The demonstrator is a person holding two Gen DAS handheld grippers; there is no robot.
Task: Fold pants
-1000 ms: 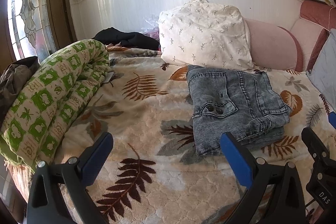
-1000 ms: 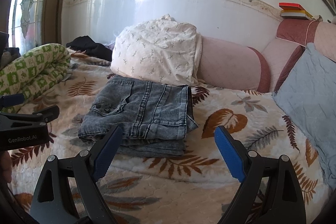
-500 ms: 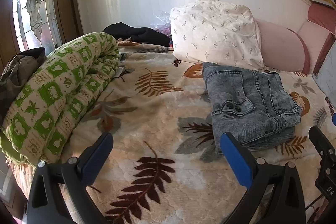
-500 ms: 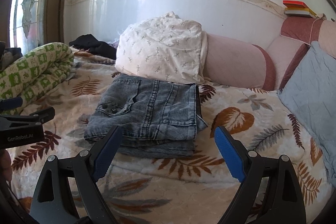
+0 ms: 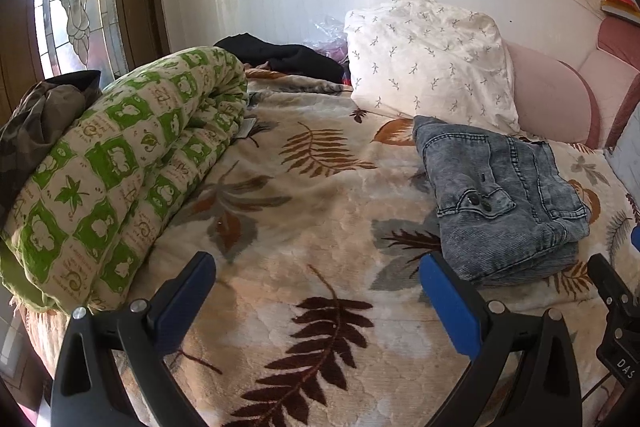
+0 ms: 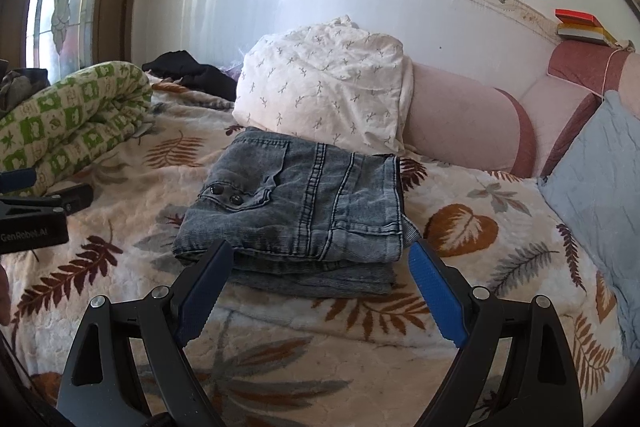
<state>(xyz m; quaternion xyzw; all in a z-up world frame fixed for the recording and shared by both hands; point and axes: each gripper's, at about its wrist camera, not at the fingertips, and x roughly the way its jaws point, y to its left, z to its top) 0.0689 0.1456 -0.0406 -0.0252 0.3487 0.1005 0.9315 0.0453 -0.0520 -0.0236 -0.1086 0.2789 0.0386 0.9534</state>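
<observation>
Grey denim pants [image 6: 296, 207] lie folded into a thick square stack on the leaf-patterned blanket [image 6: 460, 299], just in front of the white pillow. In the left wrist view the same pants [image 5: 500, 199] sit to the right of centre. My right gripper [image 6: 318, 259] hangs open just short of the stack's near edge, nothing between its blue pads. My left gripper [image 5: 316, 275] is open too, over bare blanket [image 5: 280, 227] to the left of the pants. Neither gripper touches the denim.
A rolled green-and-white quilt [image 5: 112, 171] lies along the bed's left side. A white patterned pillow [image 6: 324, 87] and pink bolster [image 6: 460, 123] back the pants. Dark clothes [image 5: 288, 57] sit near the wall. A pale blue cushion [image 6: 596, 183] lies at the right. The left gripper's body [image 6: 36, 215] shows in the right wrist view.
Both grippers have drifted a little back and left from the folded pants, which slid rightward in the left wrist view. The jaws stayed open and the pants have not moved.
</observation>
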